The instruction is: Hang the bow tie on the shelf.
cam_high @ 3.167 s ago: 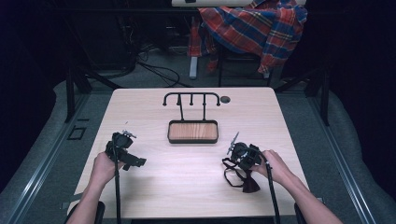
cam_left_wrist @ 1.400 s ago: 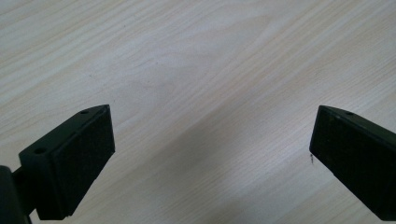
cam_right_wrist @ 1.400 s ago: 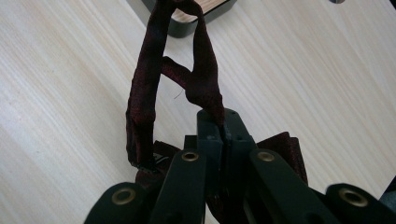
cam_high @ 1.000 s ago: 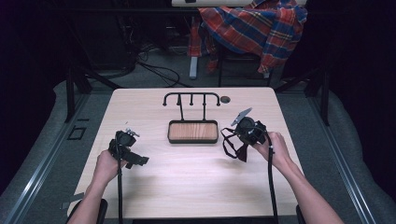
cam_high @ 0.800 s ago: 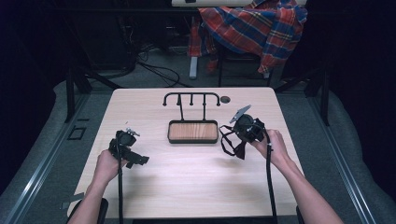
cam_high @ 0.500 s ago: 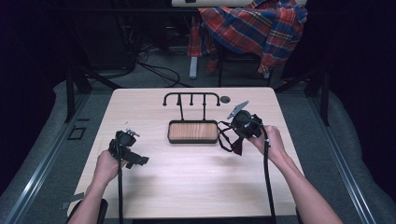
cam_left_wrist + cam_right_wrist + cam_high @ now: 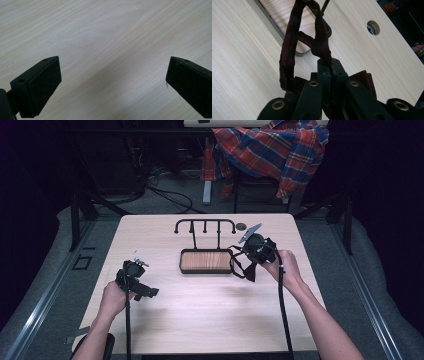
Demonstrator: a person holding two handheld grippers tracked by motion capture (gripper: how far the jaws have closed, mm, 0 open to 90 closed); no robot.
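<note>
Jaws on the right gripper (image 7: 329,72) are pressed together on a dark red strap (image 7: 289,50) — one woven band that loops up from the pinch, with more of its folded cloth bunched behind the jaws. From above, that gripper (image 7: 247,265) is just off the right end of the one stand (image 7: 206,261), and the strap (image 7: 243,268) hangs from it just above the surface, near the stand's base. Two grippers are at work, one in each hand. On the left gripper (image 7: 112,75) the jaws are spread wide, with nothing between them but bare wood; their black pads are ribbed and blocky. Seen from above, it (image 7: 142,289) sits low at the left side of the surface (image 7: 210,315), well apart from the stand. That stand is a rounded wooden tray with a dark rim, and a thin black metal rail with small hooks rises at its back. One round hole (image 7: 242,226) is cut in the surface near the far edge. Pale, straight-grained wood makes up the surface, and the whole near half is open — room on both sides of the stand as well. Beyond the far edge, one plaid cloth (image 7: 272,150) in red and blue drapes over a chair.
</note>
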